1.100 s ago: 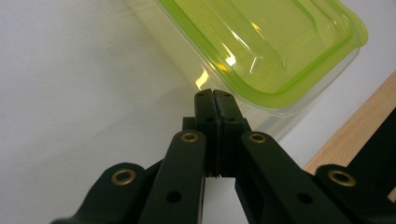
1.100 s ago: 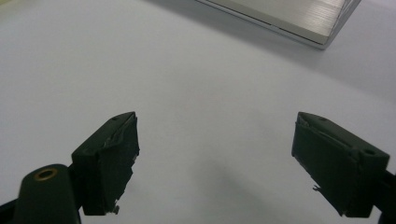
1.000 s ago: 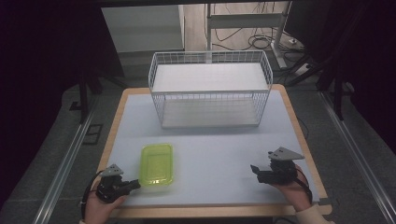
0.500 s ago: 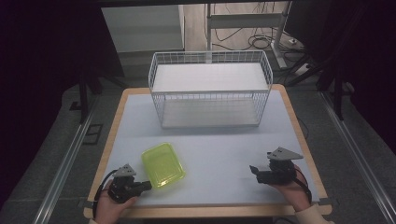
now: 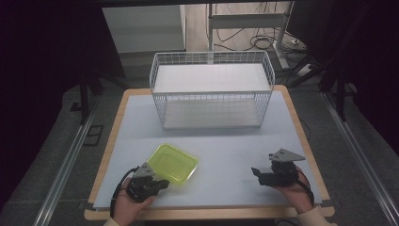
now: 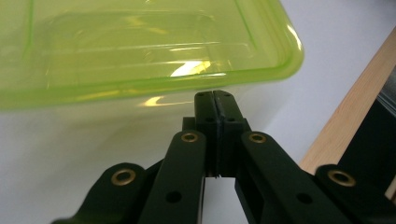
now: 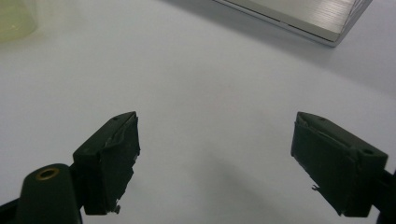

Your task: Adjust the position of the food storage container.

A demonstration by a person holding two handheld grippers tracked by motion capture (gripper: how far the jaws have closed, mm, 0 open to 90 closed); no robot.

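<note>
1. The room is dark all around, with cables on the floor at the back. In the middle stands a tabletop (image 5: 141, 122) with a wooden edge and a pale cover.
2. A big white wire basket (image 5: 211, 92) sits at the far side of the tabletop. It looks empty.
3. A see-through green plastic box (image 5: 172, 163) lies on the near left part of the tabletop, well apart from the basket. It has no lid, and its open side faces up.
4. The box has just moved. A moment ago it lay straight. Now it is turned at a slant and has slid a little to the right, toward the middle.
5. The left claw (image 5: 162, 182) is at the box's near corner and has moved along with it. In the left gripper view, its two jaws are pressed together, and their tips (image 6: 215, 100) sit against the box wall (image 6: 140, 46), just under the rim. I see nothing between the jaws, so the claw seems to be pushing the box, not pinching it.
6. The right claw (image 5: 256, 172) rests near the right edge and has not moved. Its jaws are spread wide over bare tabletop (image 7: 215, 140) and hold nothing.
7. I think the push is turning the box to a better angle. It is not lifted yet, so putting it in the basket is still to come.
</note>
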